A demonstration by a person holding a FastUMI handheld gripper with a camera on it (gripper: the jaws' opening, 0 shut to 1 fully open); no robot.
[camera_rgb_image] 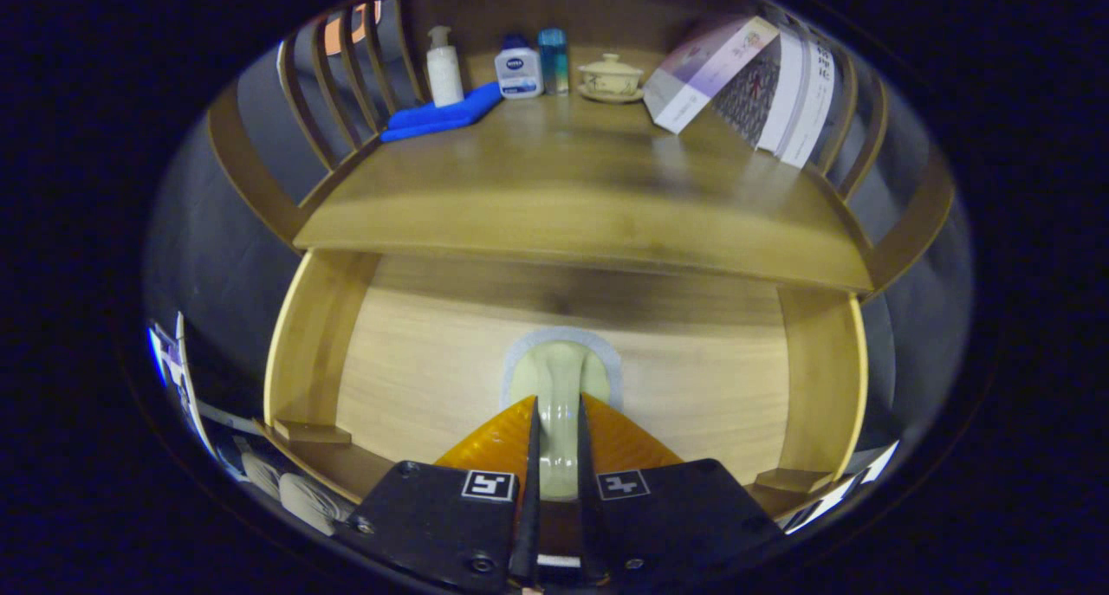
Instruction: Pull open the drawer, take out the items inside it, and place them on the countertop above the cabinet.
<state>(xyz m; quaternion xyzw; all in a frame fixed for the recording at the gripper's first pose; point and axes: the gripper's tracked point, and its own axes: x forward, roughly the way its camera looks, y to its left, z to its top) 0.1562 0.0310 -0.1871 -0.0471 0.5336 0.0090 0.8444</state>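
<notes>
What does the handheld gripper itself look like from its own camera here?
The gripper has two thin, tapering fingers set close together. Each rises from a flat black plate fixed with small screws. Each plate carries a square black-and-white fiducial marker near its inner corner. Translucent orange wedge-shaped panels flank the fingers.
</notes>
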